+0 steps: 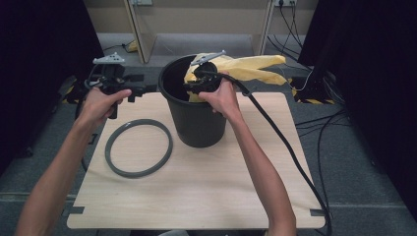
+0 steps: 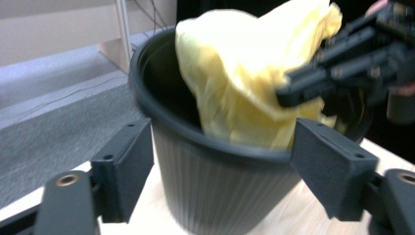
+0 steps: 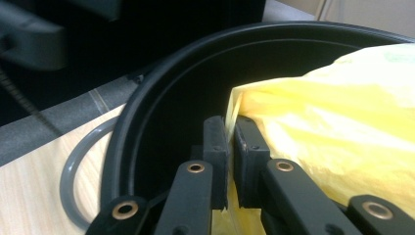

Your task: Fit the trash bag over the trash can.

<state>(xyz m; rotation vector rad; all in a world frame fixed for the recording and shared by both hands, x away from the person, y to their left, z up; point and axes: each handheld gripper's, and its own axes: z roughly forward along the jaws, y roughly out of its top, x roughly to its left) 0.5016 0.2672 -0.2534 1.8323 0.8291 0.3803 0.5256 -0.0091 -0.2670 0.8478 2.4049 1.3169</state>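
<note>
Where the black bin (image 1: 196,105) stands near the far edge of the table (image 1: 196,196), middle of its width: yellow bag (image 1: 246,69) draped over the far-right rim, partly inside. Right gripper (image 1: 199,81) over the bin mouth, jaws pinched shut on a fold of the yellow bag (image 3: 342,127). Left gripper (image 1: 140,90) held above the far-left corner, jaws spread wide and empty, apart from the bin. Grey ring (image 1: 139,147) flat on the left half, just beside the bin's base. Near half and right side of the table bare. From the left gripper view: bin wall (image 2: 220,186) ribbed, framed between open jaws. From the right gripper view: smooth inner rim (image 3: 161,112), ring (image 3: 73,181) outside it.
</note>
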